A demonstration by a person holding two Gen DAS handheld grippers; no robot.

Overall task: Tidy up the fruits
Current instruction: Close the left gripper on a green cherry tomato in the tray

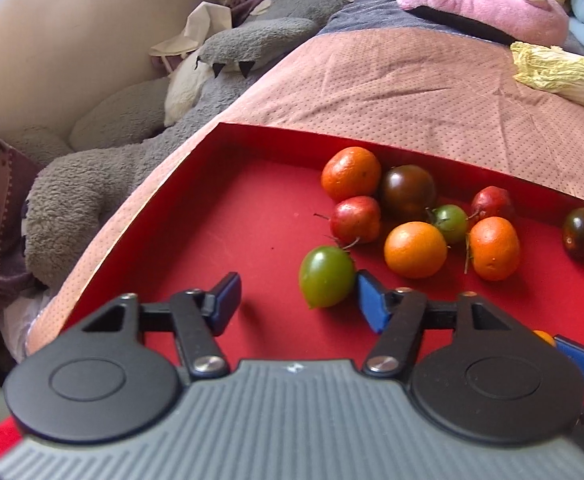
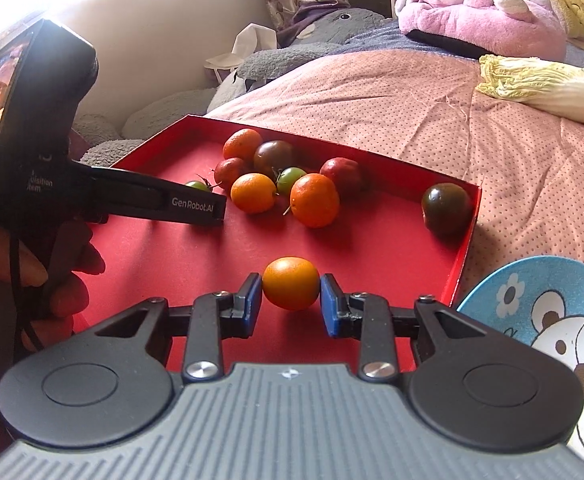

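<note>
Right wrist view showed the right claw (image 2: 291, 302) spread around one orange (image 2: 290, 283), unclamped; left claw (image 1: 296, 300) gaped beside a green tomato (image 1: 326, 277); the tray (image 1: 227, 220) remained unsorted.

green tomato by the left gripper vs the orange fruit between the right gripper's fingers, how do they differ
The green tomato is green and egg-shaped; the orange fruit is orange and rounder. The tomato touches only one finger of the left gripper, off to one side of its wide gap; the orange fruit sits centred in the right gripper, both pads close beside it. Whether those pads touch it is unclear. Both rest on the floor of the red tray.
</note>
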